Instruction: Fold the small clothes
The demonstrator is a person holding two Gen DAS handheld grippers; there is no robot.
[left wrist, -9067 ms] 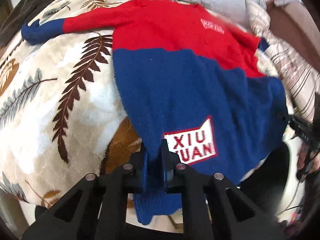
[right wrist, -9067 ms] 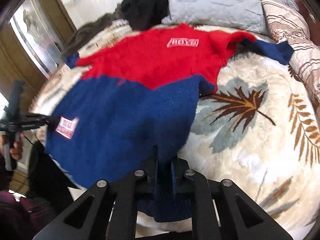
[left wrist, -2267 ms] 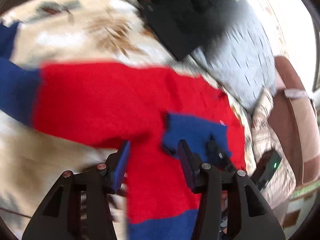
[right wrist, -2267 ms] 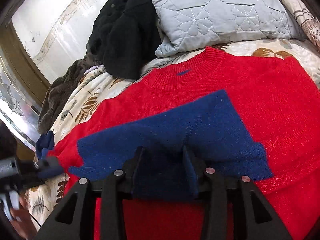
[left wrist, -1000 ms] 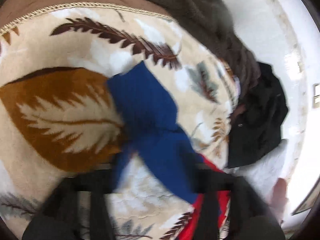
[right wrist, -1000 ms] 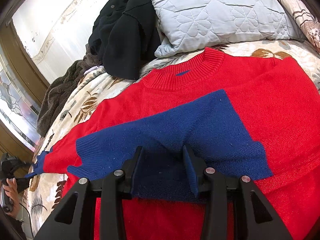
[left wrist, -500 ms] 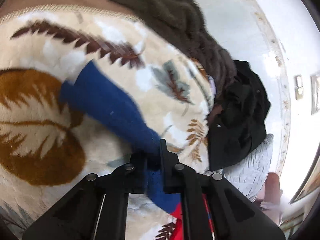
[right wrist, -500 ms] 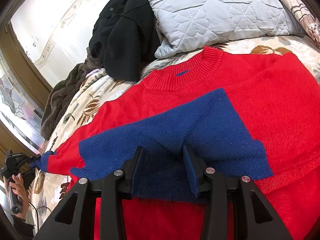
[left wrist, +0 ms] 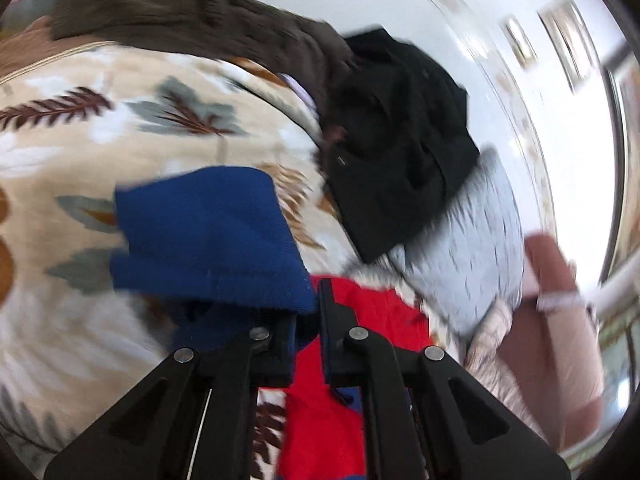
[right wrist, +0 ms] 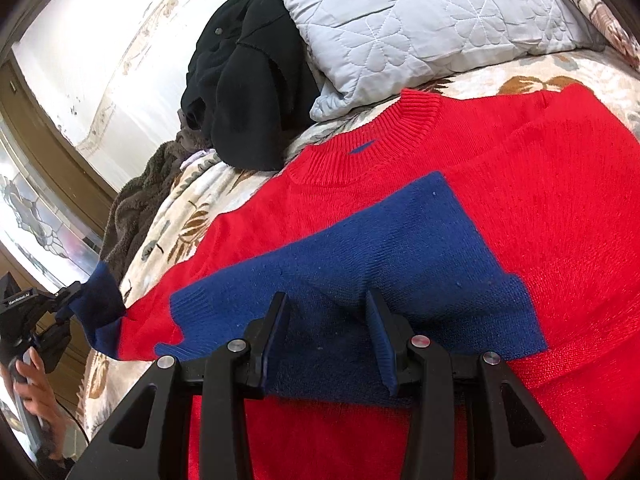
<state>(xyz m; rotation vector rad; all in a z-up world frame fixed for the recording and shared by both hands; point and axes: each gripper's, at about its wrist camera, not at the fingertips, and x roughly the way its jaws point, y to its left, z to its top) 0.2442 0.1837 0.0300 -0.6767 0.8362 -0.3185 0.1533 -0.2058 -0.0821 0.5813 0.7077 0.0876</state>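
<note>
Bedding fills both views: a cream blanket (left wrist: pixel 80 152) printed with brown and grey leaves covers the bed, with white wall behind. Left wrist view, from the left: brown fuzzy throw (left wrist: pixel 160 12) bunched along the blanket's far edge; blue cuff (left wrist: pixel 208 240) of the sweater's sleeve lifted off the blanket, blurred; left gripper (left wrist: pixel 307 336) with its jaws drawn together on the blue knit just below that cuff; red sweater (left wrist: pixel 332 420) body running down beneath the fingers; black garment (left wrist: pixel 400 152) heaped at the far side; grey quilted pillow (left wrist: pixel 472 248) just beside it; right of that a striped pillow and a pink-brown surface, too blurred to identify. Right wrist view, from the left: person's left hand (right wrist: pixel 36 392) at the frame edge gripping the other tool's handle, that tool's tip pinching the dark blue cuff (right wrist: pixel 102 312), which is raised clear of the blanket (right wrist: pixel 184 216); red sweater (right wrist: pixel 540 208) lying flat, back up, collar toward the pillow; other sleeve's blue section (right wrist: pixel 380 252) folded diagonally across the red back; right gripper (right wrist: pixel 326 340) low over that blue section, jaws spread wide, nothing between them; whether the fingers (right wrist: pixel 382 340) touch the knit cannot be told. Black garment (right wrist: pixel 244 92) and grey pillow (right wrist: pixel 420 20) lie beyond the collar.
</note>
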